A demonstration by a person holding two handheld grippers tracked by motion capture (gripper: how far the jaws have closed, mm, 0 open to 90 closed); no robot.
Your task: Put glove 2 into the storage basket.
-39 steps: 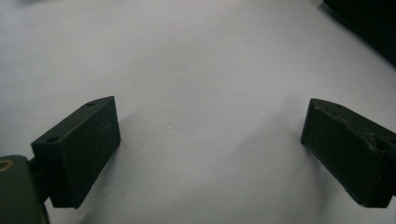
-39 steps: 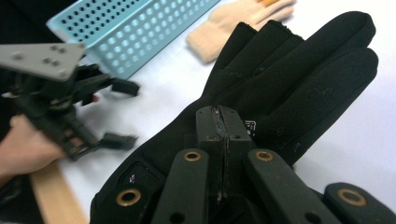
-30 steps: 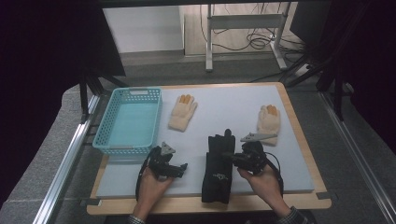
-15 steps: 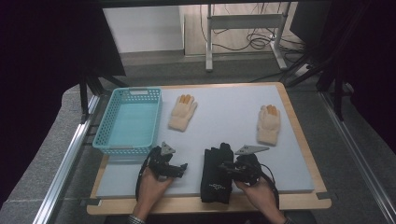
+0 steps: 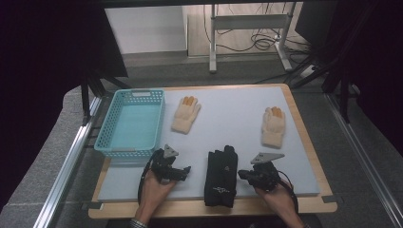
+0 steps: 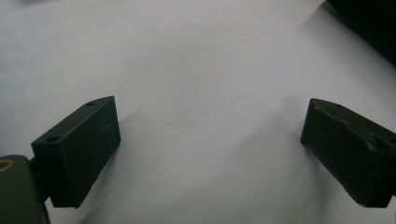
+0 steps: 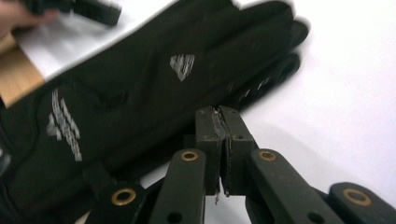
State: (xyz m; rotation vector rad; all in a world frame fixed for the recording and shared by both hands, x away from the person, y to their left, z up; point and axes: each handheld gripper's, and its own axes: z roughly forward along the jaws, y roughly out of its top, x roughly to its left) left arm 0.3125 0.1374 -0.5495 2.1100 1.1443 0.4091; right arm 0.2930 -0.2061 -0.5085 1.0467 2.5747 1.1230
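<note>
While the right gripper (image 7: 222,116), jaws just pressed together on nothing, rests beside the black gloves (image 5: 221,175) at the table's near edge | left gripper (image 6: 210,149) wide apart | next: open, then pinch gloves.

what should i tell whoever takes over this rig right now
Left gripper: jaws open over bare mat, nothing between them.
Right gripper: jaws have just closed, pads together with nothing between them, tips beside the black gloves.
Black gloves lie stacked at the near edge of the table. Two cream gloves lie apart farther back, one beside the basket, one to the right.
Teal basket holds nothing.
Done: nothing binned. Left: probably all the gloves.
</note>
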